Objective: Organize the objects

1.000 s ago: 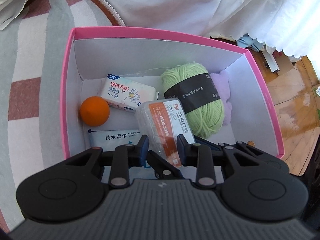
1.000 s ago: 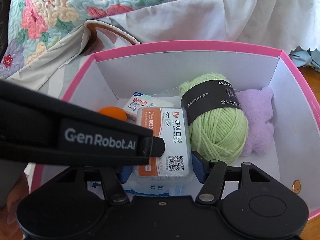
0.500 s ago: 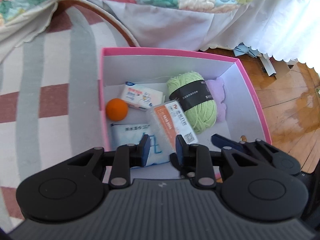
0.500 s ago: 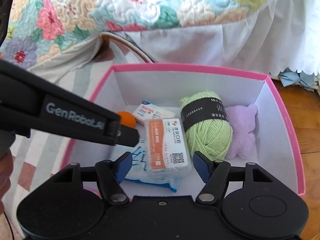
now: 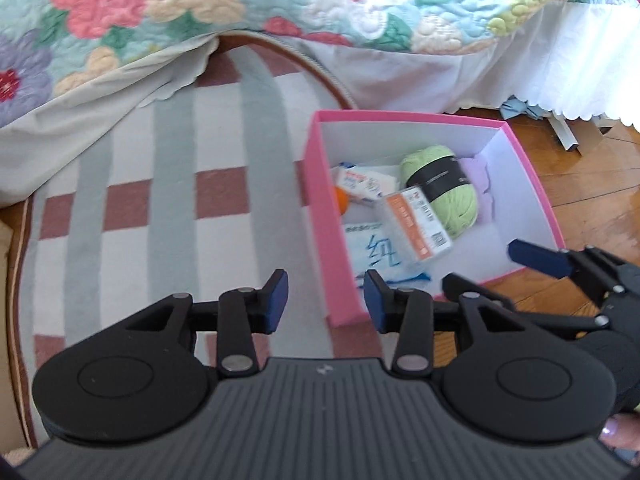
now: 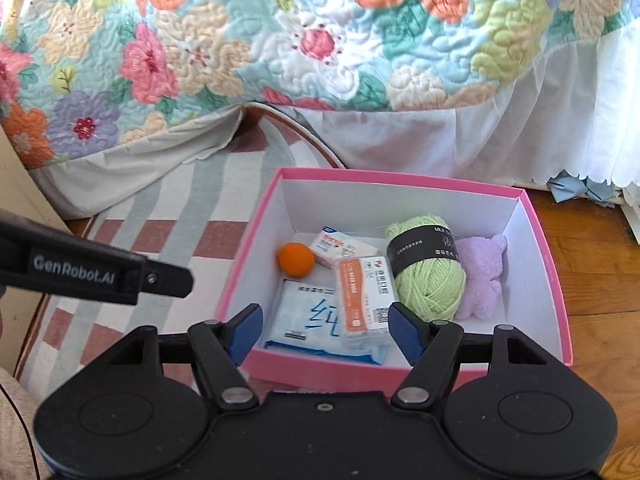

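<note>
A pink box (image 6: 400,372) (image 5: 340,280) on the floor holds a green yarn ball (image 6: 428,268) (image 5: 444,188), a purple plush (image 6: 482,276), an orange ball (image 6: 296,260), a small tissue pack (image 6: 340,246), a wet wipes pack (image 6: 308,316) (image 5: 376,252) and an orange-labelled mask pack (image 6: 362,296) (image 5: 418,222) lying on top. My left gripper (image 5: 326,296) is open and empty above the box's near left corner. My right gripper (image 6: 326,332) is open and empty above the box's near wall; it also shows in the left wrist view (image 5: 536,258).
A striped rug (image 5: 160,208) lies left of the box. Wooden floor (image 5: 592,184) lies to the right. A bed with a floral quilt (image 6: 320,40) and white skirt (image 6: 480,148) stands behind the box. The left gripper's body (image 6: 92,272) crosses the right wrist view.
Both grippers have pulled back and up from the box. The left gripper has let go of the mask pack, opened wider and swung left. The mask pack rests in the box.
</note>
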A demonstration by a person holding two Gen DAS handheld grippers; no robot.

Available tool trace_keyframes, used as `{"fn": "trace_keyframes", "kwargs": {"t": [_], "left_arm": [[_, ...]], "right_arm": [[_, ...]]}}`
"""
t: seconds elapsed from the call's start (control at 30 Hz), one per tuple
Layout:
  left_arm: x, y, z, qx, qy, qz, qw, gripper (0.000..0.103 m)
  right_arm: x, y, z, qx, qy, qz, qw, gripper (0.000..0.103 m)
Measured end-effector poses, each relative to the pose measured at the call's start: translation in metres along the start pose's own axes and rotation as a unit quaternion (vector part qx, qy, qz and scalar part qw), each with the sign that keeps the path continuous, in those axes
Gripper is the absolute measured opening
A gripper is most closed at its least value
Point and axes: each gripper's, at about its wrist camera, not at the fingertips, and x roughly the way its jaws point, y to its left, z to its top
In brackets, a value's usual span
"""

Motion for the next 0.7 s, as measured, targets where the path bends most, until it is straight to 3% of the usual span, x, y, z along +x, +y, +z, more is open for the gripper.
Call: {"fn": "trace_keyframes", "kwargs": {"t": [0.57,0.7], "left_arm": [[-0.056,0.044,-0.036,-0.036,-0.033,0.042,0.998,0.042],[-0.062,0.05,-0.042,-0.037,-0.03,0.025,0.9986,0.044]], "right_arm": [[-0.04,0.039,-0.003,-0.008,-0.002,0.008,1.0,0.078],[-0.043,0.045,-0.003,-0.012,0.002,0.009,1.0,0.079]]}}
